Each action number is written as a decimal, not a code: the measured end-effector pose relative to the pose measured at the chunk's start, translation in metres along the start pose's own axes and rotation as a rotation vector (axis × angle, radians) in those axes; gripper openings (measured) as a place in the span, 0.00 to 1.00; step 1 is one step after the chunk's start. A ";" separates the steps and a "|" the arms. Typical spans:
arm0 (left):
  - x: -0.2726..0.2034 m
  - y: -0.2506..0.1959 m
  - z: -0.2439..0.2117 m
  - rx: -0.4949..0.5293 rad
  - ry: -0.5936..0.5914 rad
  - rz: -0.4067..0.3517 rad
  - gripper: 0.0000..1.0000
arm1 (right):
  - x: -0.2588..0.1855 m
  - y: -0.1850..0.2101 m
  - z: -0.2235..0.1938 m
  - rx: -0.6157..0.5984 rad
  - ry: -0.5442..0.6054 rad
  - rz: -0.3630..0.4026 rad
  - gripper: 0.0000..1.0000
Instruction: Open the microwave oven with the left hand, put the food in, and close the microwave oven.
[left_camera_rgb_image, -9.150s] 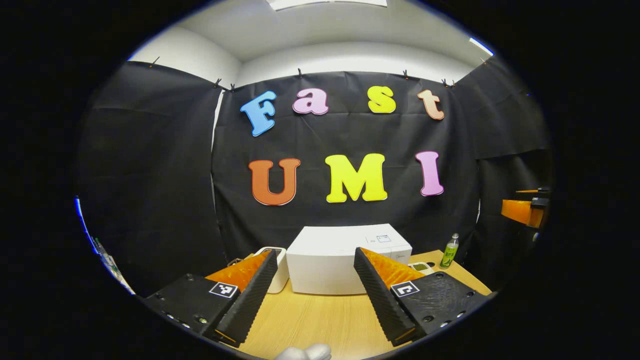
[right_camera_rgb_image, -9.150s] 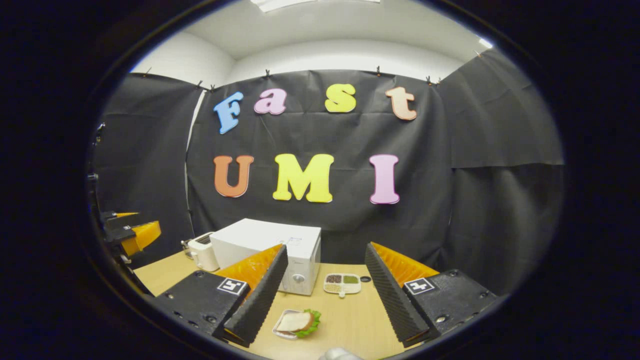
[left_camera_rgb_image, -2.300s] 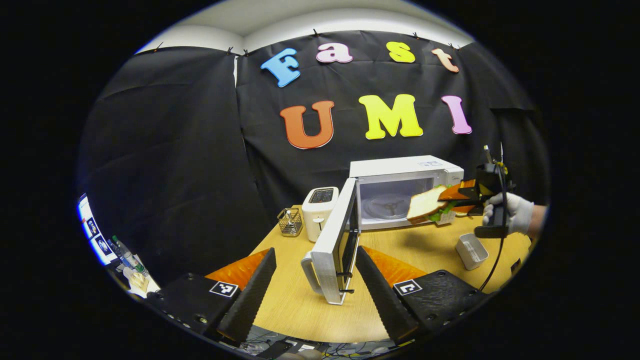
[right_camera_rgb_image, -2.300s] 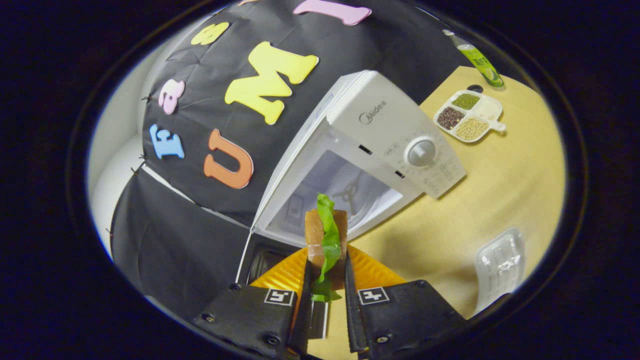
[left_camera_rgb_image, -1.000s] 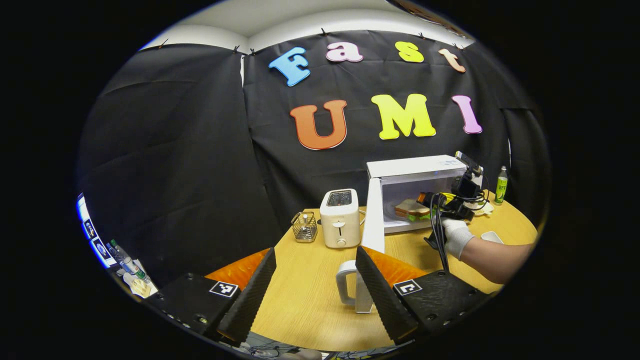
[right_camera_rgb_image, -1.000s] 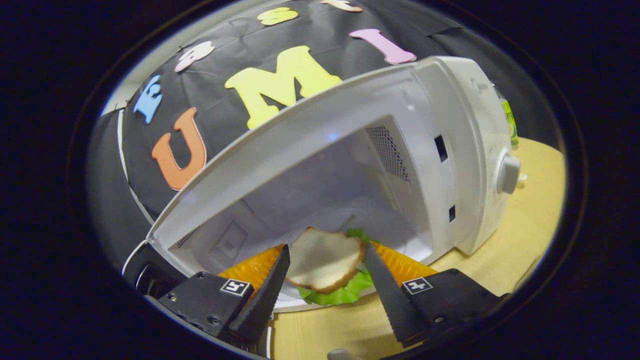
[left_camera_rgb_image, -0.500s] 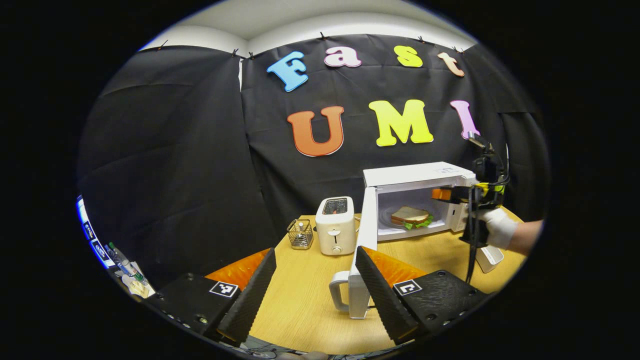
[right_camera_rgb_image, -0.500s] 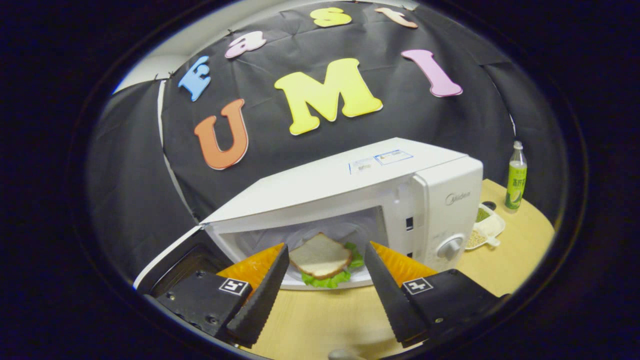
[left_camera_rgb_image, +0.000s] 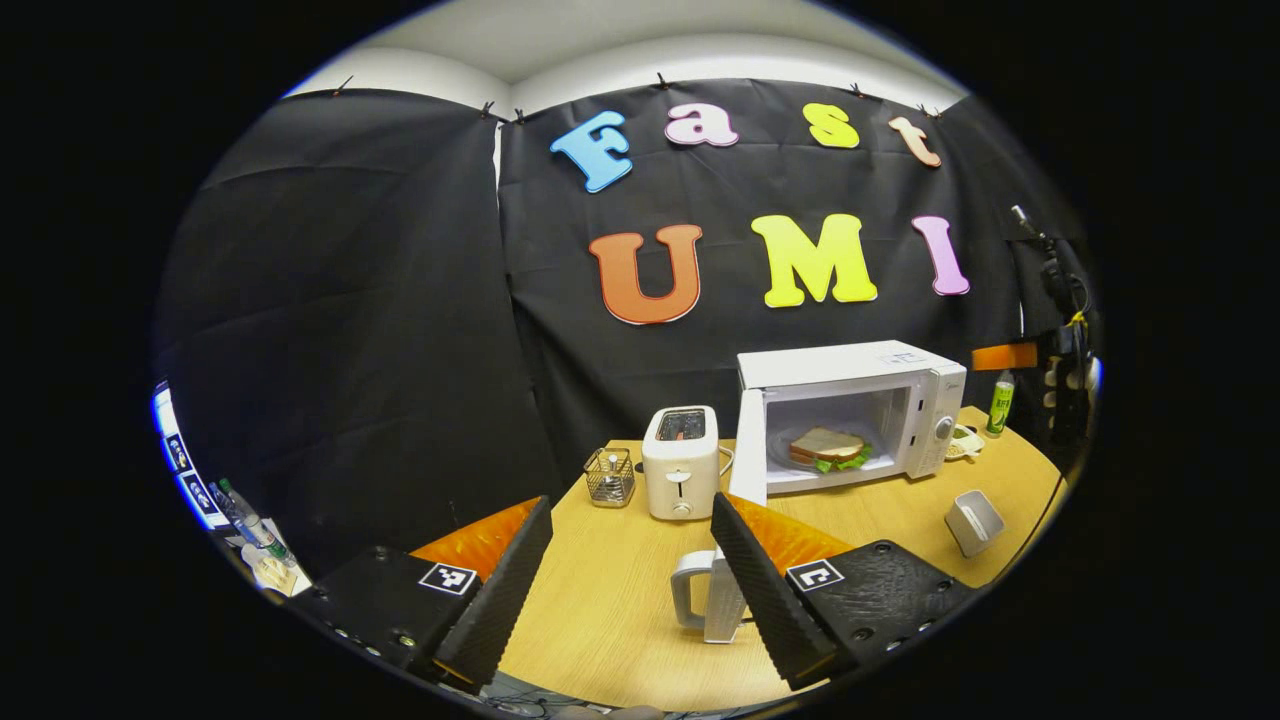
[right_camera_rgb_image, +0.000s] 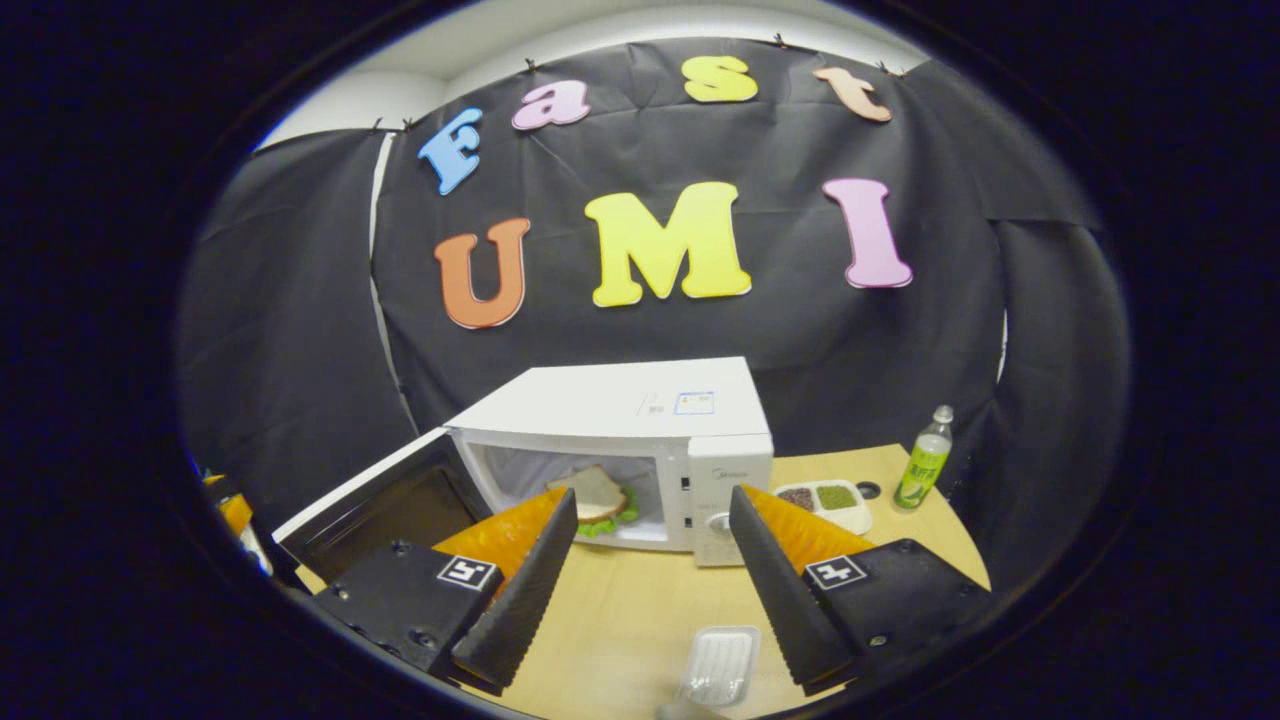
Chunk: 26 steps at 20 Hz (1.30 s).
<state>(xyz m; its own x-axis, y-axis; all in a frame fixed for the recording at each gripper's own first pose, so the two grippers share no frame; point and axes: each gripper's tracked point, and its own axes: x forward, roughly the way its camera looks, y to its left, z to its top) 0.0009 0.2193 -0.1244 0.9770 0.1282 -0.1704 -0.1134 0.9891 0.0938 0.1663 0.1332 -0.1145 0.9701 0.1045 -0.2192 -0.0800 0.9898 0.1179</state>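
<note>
Left hand-held gripper (left_camera_rgb_image: 630, 585) spread, empty; door handle (left_camera_rgb_image: 692, 592) at one o'clock beside it, nearer than right hand-held gripper (right_camera_rgb_image: 645, 575), also spread.

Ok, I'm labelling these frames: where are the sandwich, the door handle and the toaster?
sandwich (left_camera_rgb_image: 826, 445): left gripper view, top bread slice.
door handle (left_camera_rgb_image: 687, 592): left gripper view, the handle's loop.
toaster (left_camera_rgb_image: 680, 467): left gripper view, front face.

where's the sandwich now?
Inside the open microwave, on its turntable: the sandwich sits right of the toaster in the left gripper view.
</note>
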 end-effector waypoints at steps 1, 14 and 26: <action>0.001 0.000 0.003 0.003 -0.009 0.001 0.96 | -0.013 -0.010 0.004 -0.011 -0.004 -0.017 0.97; 0.021 0.010 -0.024 -0.004 -0.008 -0.007 0.38 | -0.127 -0.057 0.018 -0.043 -0.027 -0.108 0.91; 0.080 0.008 -0.091 -0.022 0.079 -0.052 0.00 | -0.149 -0.058 0.022 -0.043 0.059 -0.102 0.98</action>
<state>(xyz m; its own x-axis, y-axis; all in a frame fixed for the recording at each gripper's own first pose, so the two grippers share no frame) 0.0616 0.2440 -0.2264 0.9646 0.0811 -0.2510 -0.0678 0.9958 0.0612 0.0319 0.0581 -0.0670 0.9587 0.0077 -0.2842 0.0070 0.9987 0.0506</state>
